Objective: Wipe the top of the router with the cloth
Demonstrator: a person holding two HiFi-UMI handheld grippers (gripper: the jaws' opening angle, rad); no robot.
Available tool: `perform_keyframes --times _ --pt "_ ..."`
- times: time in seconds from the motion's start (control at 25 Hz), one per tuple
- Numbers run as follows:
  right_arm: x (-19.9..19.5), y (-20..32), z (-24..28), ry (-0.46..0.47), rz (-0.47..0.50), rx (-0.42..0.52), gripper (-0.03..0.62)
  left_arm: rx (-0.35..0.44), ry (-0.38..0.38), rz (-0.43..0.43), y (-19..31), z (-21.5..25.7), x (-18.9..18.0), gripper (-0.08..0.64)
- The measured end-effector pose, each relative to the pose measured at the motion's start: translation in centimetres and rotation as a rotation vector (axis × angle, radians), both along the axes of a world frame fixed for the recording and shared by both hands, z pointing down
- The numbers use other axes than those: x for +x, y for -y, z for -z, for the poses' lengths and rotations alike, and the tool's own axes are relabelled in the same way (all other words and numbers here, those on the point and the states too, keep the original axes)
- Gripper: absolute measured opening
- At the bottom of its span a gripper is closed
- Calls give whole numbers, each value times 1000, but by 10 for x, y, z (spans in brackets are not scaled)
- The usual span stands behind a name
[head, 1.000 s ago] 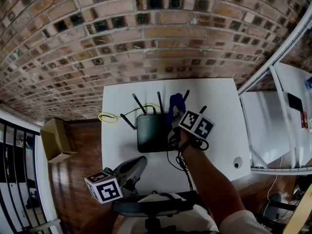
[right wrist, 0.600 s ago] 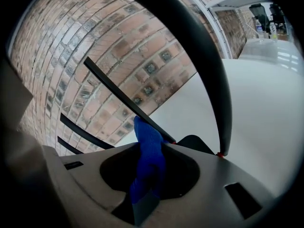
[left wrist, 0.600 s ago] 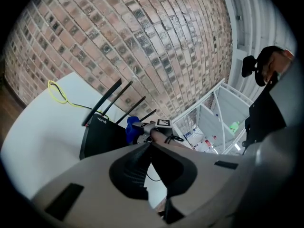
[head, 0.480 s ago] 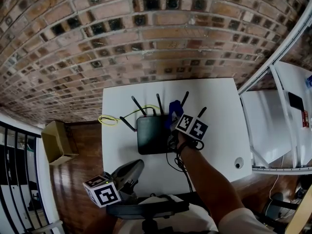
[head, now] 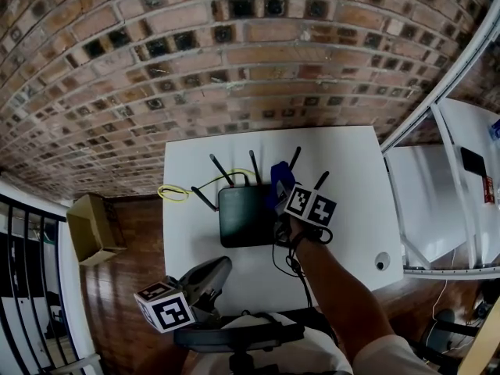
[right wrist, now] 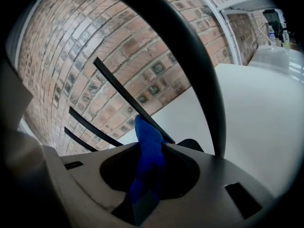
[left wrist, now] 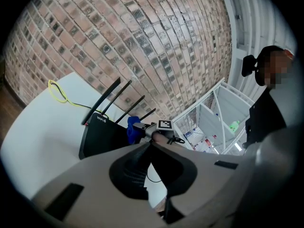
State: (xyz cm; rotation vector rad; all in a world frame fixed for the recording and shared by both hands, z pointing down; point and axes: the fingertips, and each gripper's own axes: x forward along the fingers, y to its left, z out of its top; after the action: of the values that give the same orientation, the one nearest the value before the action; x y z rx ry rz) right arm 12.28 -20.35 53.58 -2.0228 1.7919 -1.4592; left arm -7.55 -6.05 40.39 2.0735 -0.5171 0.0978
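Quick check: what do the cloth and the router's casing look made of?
Cloth: soft blue textile, seemingly a fine knit or microfibre; a fine ribbed texture shows on it. Router: black moulded plastic, probably matte; its flat top shows little glare.

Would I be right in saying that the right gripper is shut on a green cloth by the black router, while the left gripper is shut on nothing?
Not quite: the cloth is blue, not green, as the right gripper view shows. Otherwise yes: the right gripper is shut on it by the black router, and the left gripper is shut on nothing.
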Motion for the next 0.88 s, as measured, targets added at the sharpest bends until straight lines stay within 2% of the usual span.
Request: perform_keyframes --times 0.28,0.4,0.68,0.88 --pt "-6 -27 44 -7 126 117 110 21 -30 -34 -6 5 22 3" --pt "-4 -43 63 -45 181 159 110 8 -25 -65 -10 3 33 3" --pt "27 -82 104 -342 310 237 110 30 -67 -111 -13 10 66 3" --pt "46 -95 132 -524 354 301 110 17 -48 -128 -17 7 77 2"
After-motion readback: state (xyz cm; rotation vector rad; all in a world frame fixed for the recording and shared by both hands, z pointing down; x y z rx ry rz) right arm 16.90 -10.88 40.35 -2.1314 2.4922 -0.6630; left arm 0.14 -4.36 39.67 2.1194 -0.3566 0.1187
